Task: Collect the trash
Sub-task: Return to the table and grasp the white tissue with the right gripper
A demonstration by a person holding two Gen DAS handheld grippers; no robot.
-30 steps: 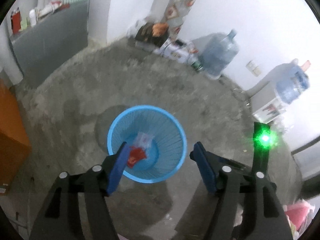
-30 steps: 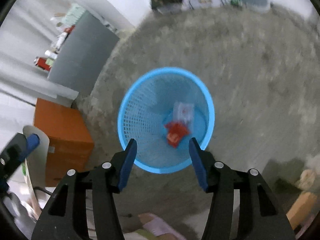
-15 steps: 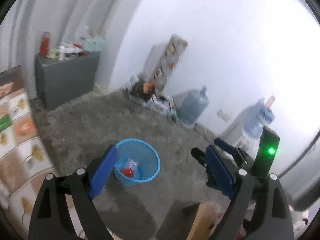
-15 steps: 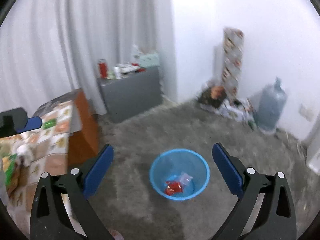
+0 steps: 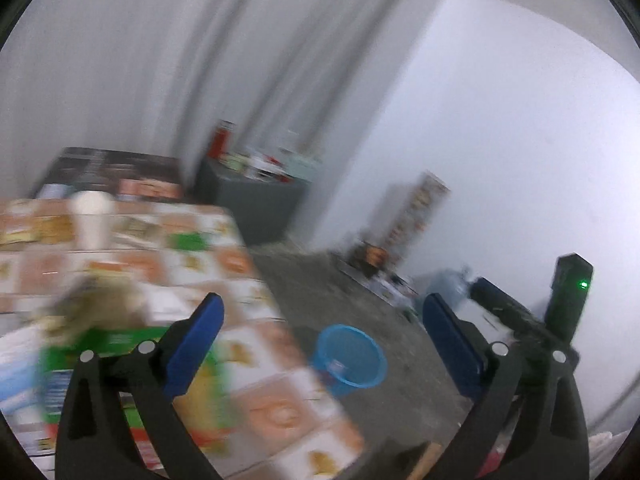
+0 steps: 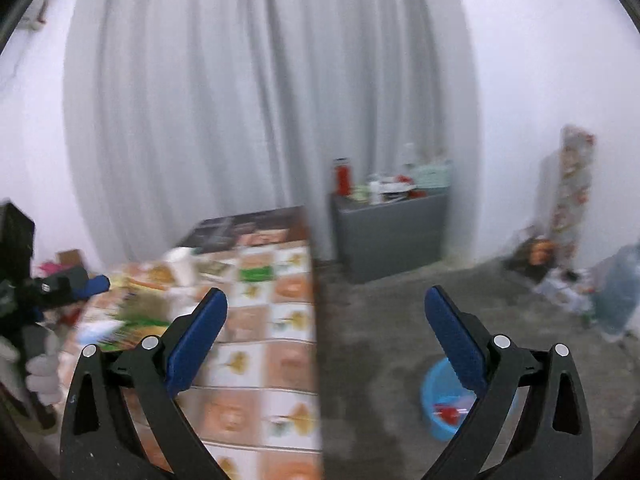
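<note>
A blue mesh basket [image 5: 349, 358] stands on the grey floor beside the table, with a red wrapper [image 6: 447, 414] and a clear one in it; it also shows in the right wrist view [image 6: 436, 400]. My left gripper [image 5: 320, 344] is open and empty, raised over the table's corner. My right gripper [image 6: 325, 340] is open and empty above the table's edge. On the patterned tablecloth [image 5: 224, 264] lie blurred litter: a green packet [image 5: 104, 344], a crumpled brownish wad [image 5: 96, 304] and a white cup [image 5: 91, 216].
A grey cabinet [image 6: 390, 236] with bottles stands by the curtain. Water jugs [image 6: 616, 292] and boxes line the far wall. The left gripper and a gloved hand [image 6: 44, 364] show at the right wrist view's left edge.
Both grippers have lifted away from the basket and swung left toward the table. The basket now sits low and small in both views. Both stayed open.
</note>
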